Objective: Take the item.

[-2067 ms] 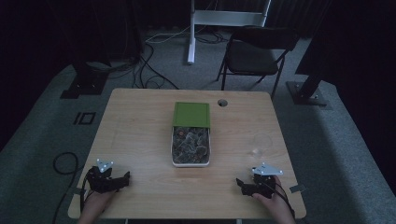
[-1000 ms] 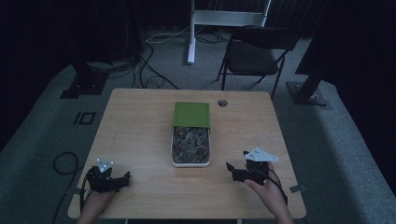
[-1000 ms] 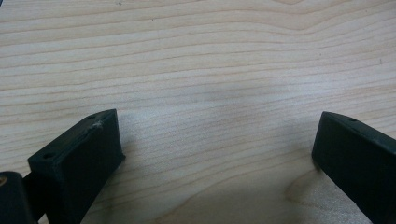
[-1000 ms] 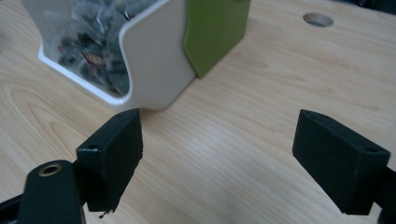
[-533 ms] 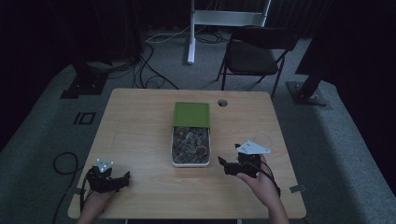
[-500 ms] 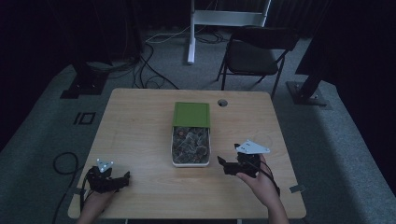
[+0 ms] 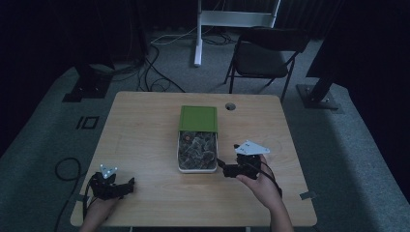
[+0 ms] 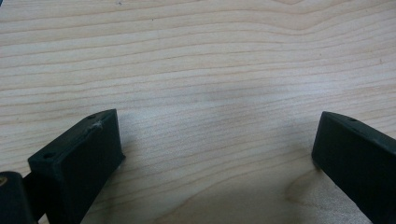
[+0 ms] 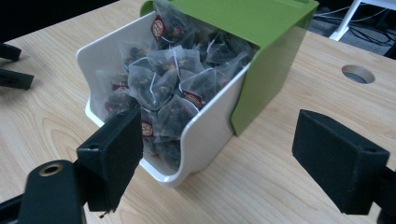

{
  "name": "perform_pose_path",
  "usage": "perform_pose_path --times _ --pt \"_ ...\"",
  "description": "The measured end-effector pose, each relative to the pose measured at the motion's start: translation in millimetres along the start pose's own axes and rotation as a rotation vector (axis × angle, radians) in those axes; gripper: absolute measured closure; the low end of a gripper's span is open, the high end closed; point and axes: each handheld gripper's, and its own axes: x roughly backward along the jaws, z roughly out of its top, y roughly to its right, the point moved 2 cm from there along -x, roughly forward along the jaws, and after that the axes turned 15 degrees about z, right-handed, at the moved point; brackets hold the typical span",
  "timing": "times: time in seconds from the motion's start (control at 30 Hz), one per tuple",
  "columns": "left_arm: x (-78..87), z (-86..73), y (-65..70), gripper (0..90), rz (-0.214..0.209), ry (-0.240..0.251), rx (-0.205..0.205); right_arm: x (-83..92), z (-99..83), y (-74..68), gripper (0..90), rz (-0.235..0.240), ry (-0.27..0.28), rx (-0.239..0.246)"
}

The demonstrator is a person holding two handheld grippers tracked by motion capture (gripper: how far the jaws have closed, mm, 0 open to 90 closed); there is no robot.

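Observation:
A white tray (image 7: 178, 153) slides half out of a green sleeve (image 7: 198, 118) at the table's middle; it is packed with several mesh tea bags (image 9: 173, 88) with red tags. My right gripper (image 7: 223, 165) is open just right of the tray's front corner, jaws pointing left at it. In the right gripper view the white tray (image 9: 208, 133) sits between and beyond the wide jaws, the green sleeve (image 9: 261, 56) behind it. My left gripper (image 7: 126, 185) rests open near the table's front left corner. Its view looks at bare wood (image 8: 205, 93) between spread jaws.
A wooden table (image 7: 140, 125) with a round cable hole (image 7: 230, 106) behind the box. A black folding chair (image 7: 263, 50) and a white stand (image 7: 198, 34) are on the floor beyond. Cables lie on the carpet at left.
My right gripper has moved left and forward from the table's front right toward the tray's front corner. The left gripper has stayed put.

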Motion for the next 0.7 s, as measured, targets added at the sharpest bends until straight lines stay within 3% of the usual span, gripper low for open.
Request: perform_pose_path --times 0.7 --pt "0.1 0.1 -0.3 2.1 0.0 0.0 -0.003 -28.3 25.0 -15.7 22.0 0.037 0.004 0.044"
